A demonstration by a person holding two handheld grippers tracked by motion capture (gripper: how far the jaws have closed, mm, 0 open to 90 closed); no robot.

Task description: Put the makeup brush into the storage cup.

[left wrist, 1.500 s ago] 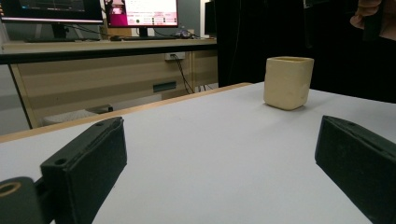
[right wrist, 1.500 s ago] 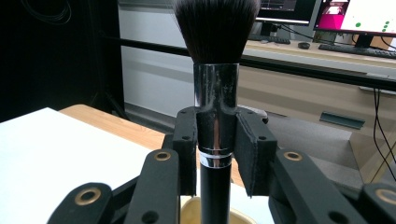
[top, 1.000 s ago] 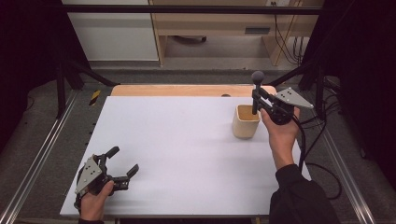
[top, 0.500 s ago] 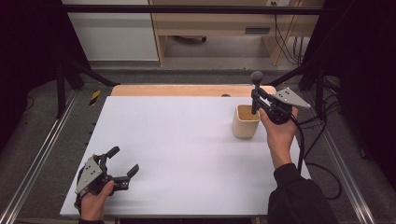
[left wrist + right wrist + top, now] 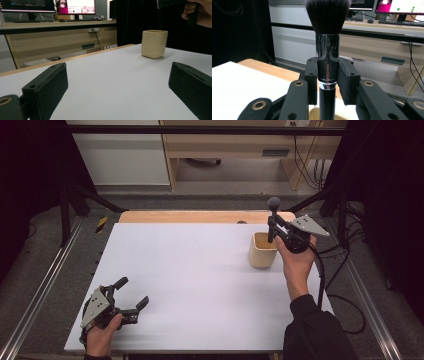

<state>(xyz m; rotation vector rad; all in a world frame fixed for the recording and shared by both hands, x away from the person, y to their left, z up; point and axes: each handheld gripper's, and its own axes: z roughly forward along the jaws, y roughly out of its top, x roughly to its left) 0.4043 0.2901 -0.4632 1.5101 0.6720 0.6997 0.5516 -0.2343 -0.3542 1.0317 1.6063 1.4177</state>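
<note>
At the near left corner of the white table (image 5: 200, 270), the left tongs (image 5: 134, 295) rest low in the person's hand with the jaws spread wide and nothing between them. In the left gripper view the two black pads (image 5: 46, 85) stand far apart over bare table. They are well away from the work, so they cannot steady anything if it tips.

Farther right, near the table's far right side, stands the cream cup (image 5: 263, 251), upright and open-topped. It looks light, and nothing braces it.

Directly over its mouth, the right tongs (image 5: 271, 227) are clenched on a makeup brush (image 5: 273, 215), held upright with the bristles on top. In the right gripper view the pads pinch the shiny metal ferrule (image 5: 327, 53), and the black handle runs down toward the cup's rim (image 5: 317, 115).

The ferrule is smooth and round, so the brush could probably twist or slide in the grip. If the handle comes down off-centre it may catch the rim and knock the cup over or push it toward the table's edge. A release from too high could let the top-heavy brush lean hard and tip the cup.
</note>
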